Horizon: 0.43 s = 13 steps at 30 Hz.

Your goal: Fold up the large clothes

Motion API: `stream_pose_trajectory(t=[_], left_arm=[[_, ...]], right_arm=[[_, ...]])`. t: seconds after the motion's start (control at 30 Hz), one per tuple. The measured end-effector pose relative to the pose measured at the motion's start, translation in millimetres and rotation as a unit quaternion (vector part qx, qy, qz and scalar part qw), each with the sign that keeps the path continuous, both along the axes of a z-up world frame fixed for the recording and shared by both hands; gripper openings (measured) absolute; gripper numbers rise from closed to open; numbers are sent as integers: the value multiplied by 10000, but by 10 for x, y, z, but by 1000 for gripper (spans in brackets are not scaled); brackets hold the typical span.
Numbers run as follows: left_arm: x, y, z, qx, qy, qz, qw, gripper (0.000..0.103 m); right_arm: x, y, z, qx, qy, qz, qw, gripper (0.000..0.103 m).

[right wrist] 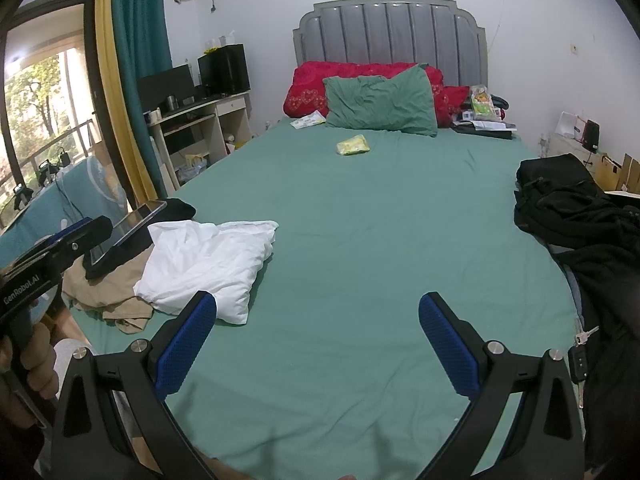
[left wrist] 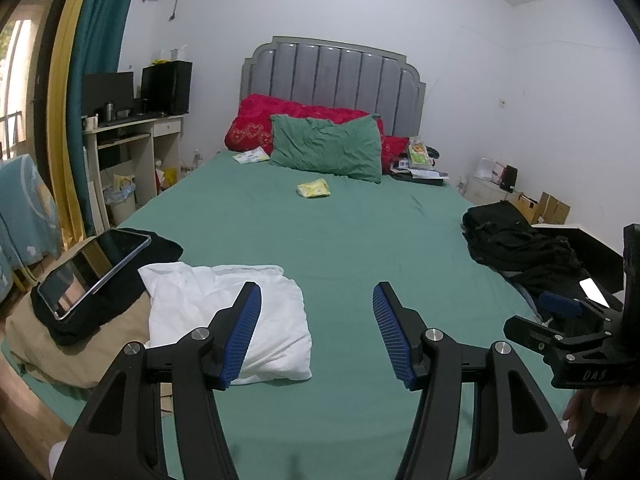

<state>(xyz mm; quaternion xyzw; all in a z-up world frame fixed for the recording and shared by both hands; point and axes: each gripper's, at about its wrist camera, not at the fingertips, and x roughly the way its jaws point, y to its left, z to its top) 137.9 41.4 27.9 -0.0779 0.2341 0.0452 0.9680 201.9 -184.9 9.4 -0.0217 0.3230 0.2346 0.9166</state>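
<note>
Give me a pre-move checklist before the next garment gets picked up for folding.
1. Left tongs open and empty: ok.
2. Right tongs open and empty: ok.
3. Middle of the green sheet free for spreading a garment: ok.
4. White garment already folded flat: not ok, it lies bunched.
5. Tablet clear of the clothes: not ok, it leans on the dark and tan pile.
6. Keys clear of the black clothes pile: not ok, they lie right against it.

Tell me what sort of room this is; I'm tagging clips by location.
A bedroom in a home, most likely: a large bed with a green sheet, a padded grey headboard with pillows against it, and a computer desk beside the bed.
</note>
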Motion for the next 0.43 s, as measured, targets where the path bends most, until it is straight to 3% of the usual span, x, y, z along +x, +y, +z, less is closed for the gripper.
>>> stream_pose_trajectory(t=[0.43], left_arm=[[11,9,-5,16,12,-13,10000,61]], right_arm=[[47,54,-103,-10,98,-30,9999,100]])
